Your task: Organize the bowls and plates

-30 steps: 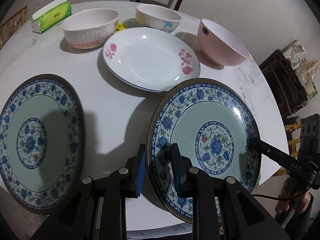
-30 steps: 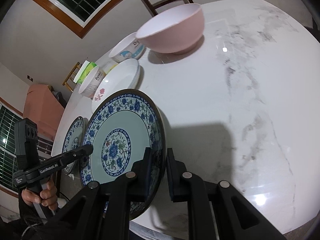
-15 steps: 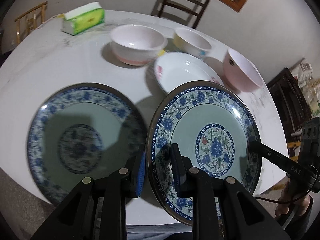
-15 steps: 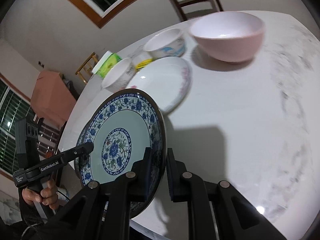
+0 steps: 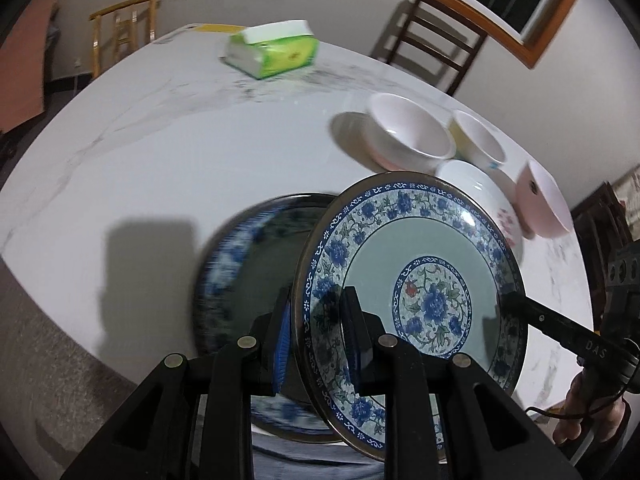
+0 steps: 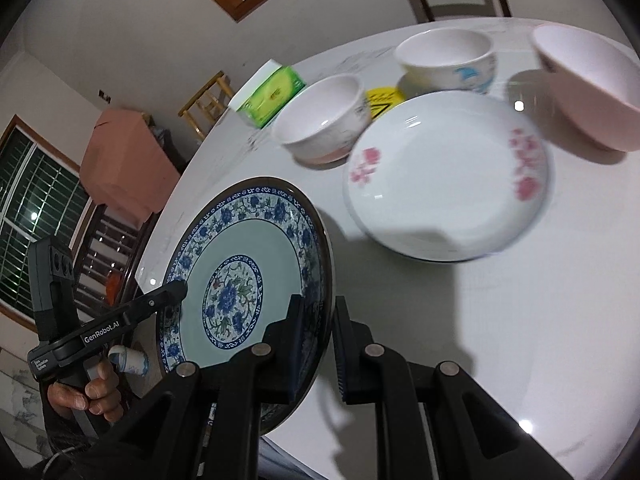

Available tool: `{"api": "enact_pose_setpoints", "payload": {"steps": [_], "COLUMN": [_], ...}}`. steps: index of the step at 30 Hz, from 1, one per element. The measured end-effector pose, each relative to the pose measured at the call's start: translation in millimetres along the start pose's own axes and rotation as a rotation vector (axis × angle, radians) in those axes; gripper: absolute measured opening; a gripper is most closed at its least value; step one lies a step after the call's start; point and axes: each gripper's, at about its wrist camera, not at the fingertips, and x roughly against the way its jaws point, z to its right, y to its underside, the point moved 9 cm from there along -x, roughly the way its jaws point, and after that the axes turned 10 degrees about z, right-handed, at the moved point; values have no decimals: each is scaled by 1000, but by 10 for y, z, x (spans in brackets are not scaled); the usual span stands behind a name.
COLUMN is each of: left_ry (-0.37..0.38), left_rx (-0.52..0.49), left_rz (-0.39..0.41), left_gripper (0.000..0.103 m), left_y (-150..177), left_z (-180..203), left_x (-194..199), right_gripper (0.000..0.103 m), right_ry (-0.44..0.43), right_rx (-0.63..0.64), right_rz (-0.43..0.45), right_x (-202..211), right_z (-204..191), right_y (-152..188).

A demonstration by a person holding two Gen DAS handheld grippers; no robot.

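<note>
A blue-and-white floral plate (image 5: 420, 280) is held in the air by both grippers, one on each side of its rim. My left gripper (image 5: 316, 328) is shut on its near rim. My right gripper (image 6: 316, 344) is shut on the opposite rim of the same plate (image 6: 240, 280). A second matching plate (image 5: 248, 272) lies on the table just below and behind it, partly hidden and blurred. A white plate with pink flowers (image 6: 448, 184) lies on the table farther off.
On the white marble table (image 5: 160, 152) stand a white bowl (image 6: 320, 120), a white bowl with blue print (image 6: 448, 60) and a pink bowl (image 6: 588, 88). A green tissue pack (image 5: 272, 52) lies at the far side. Chairs (image 5: 432, 40) stand around.
Both grippers have carried the held plate to the left, over the second blue plate. The bowls and the white plate have slid to the right in the left wrist view.
</note>
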Motion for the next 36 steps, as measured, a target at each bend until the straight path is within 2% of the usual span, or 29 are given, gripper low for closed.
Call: {"api": "enact_pose_setpoints", "payload": {"steps": [10,29,36], "left_ry": [-57,-72,-63], "left_rx": [56,74,94], "left_rz": [-8,-29,-48], "left_gripper": [20,20,23], "left_y": [16,72,145], "left_z": [-466,-662,-676], "left_x": [-43,-196,-263], "right_gripper": [14,17,20], "right_ry": [-7,32,70], "right_rx": [11,55,103], "right_rz": [-59,-82,-70], "right_x": [-344,-521,-529], "right_z": [-266,-348,-371], "right_y": [82,137,124]}}
